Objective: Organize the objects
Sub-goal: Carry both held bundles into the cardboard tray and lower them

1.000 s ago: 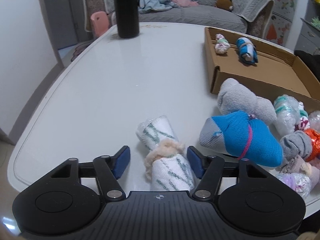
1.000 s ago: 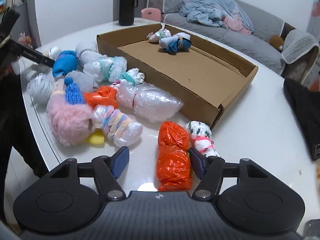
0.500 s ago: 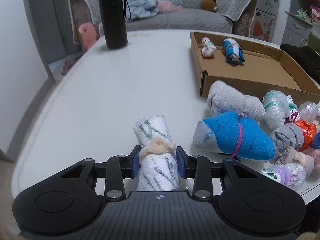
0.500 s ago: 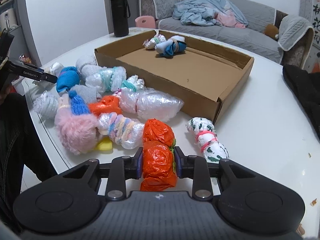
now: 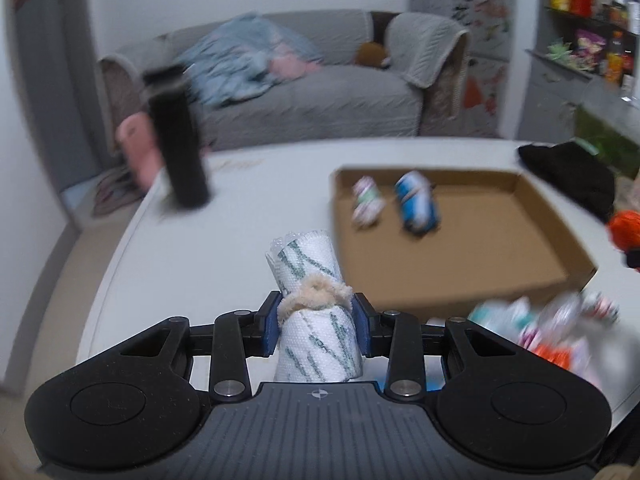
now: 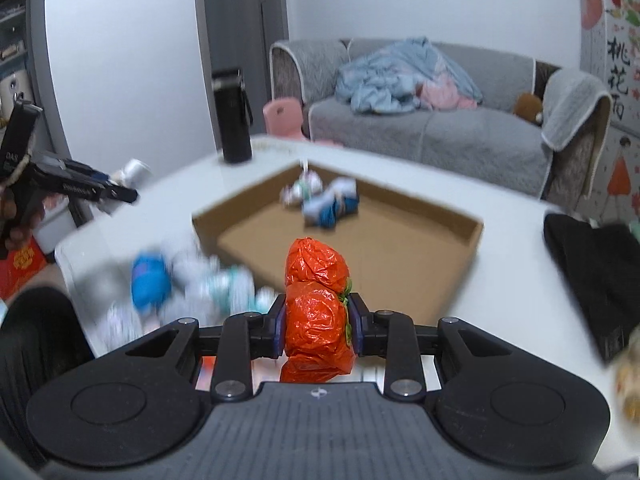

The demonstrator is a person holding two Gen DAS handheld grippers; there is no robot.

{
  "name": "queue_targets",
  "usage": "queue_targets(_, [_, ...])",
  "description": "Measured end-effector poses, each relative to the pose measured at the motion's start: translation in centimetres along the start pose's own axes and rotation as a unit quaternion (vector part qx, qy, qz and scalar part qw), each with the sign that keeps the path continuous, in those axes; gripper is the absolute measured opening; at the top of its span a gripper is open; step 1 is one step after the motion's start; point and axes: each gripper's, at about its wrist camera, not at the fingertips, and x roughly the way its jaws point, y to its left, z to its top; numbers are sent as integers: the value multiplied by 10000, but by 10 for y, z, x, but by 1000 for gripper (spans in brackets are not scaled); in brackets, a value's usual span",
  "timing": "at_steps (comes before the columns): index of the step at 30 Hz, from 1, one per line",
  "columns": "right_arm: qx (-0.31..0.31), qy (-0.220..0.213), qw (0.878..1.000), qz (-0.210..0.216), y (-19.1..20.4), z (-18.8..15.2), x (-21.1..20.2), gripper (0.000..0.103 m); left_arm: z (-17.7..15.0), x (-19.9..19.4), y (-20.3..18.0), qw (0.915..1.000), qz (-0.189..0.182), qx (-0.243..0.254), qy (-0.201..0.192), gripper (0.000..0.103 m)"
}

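My left gripper (image 5: 316,326) is shut on a white roll with green stripes (image 5: 310,280), tied with a beige band, and holds it above the white table (image 5: 240,216). My right gripper (image 6: 318,330) is shut on an orange plastic bundle (image 6: 318,304) and holds it in the air before the shallow cardboard box (image 6: 460,248). The box (image 5: 532,220) holds a blue sock roll (image 5: 416,202) and a small white patterned roll (image 5: 366,200). In the right wrist view those two (image 6: 332,204) lie at the box's far corner. The orange bundle and right gripper show at the left wrist view's right edge (image 5: 626,226).
A heap of sock rolls and wrapped bundles (image 6: 188,284) lies on the table beside the box, also blurred in the left wrist view (image 5: 540,320). A black bottle (image 5: 178,148) stands at the far left of the table. Black cloth (image 6: 592,272) lies right of the box. A sofa (image 6: 440,120) stands behind.
Both grippers closed on their bundles, the left on the striped roll and the right on the orange one, then lifted them off the table and up toward the box.
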Motion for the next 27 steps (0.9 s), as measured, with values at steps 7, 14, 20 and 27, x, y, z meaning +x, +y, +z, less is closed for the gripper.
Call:
queue_targets(7, [25, 146, 9998, 131, 3, 54, 69, 27, 58, 62, -42, 9979, -353, 546, 83, 43])
queue_targets(14, [69, 650, 9977, 185, -4, 55, 152, 27, 56, 140, -60, 9939, -454, 846, 546, 44])
queue_targets(20, [37, 1050, 9943, 192, -3, 50, 203, 27, 51, 186, -57, 9925, -363, 853, 801, 44])
queue_targets(27, [24, 1102, 9933, 344, -9, 51, 224, 27, 48, 198, -56, 9920, -376, 887, 817, 44])
